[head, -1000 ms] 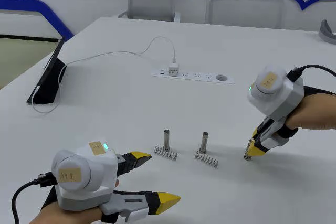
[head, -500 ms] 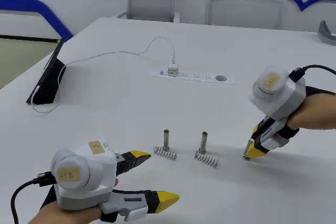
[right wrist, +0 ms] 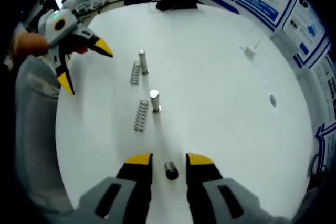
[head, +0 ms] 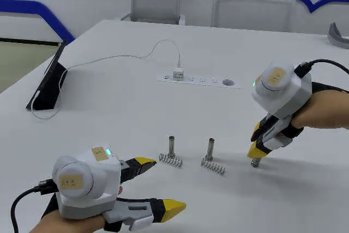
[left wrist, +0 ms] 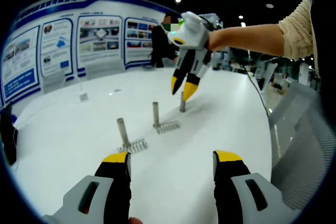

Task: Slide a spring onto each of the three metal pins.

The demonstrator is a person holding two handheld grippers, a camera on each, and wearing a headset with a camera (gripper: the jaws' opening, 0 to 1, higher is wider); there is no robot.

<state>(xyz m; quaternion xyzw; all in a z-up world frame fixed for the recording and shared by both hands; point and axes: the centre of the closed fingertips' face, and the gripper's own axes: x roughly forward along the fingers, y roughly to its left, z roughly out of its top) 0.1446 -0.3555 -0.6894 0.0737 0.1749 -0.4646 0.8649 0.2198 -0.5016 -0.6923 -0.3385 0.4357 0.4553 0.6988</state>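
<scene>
Three pins: upright in a row on the desk (head: 109, 107); middle pin (head: 210, 148) as landmark, left pin (head: 172, 145) near on one side, right pin (head: 254, 162) near on the other.
Right gripper (head: 257, 153): right of the middle pin, just above the right pin; jaws a little apart, either side of the pin's top in the right gripper view, clasping nothing.
Change: a second ago lower and leaning, tips down at the desk; now lifted clear, with coils showing around the right pin.
Meaning: probably one spring seated and let go; two to do.
Loose springs: near spring (head: 212, 166) lying at the middle pin's foot; far spring (head: 170, 160) further left, at the left pin's foot.
Left gripper (head: 162, 184): left of the middle pin, towards the person; wide open, empty.
</scene>
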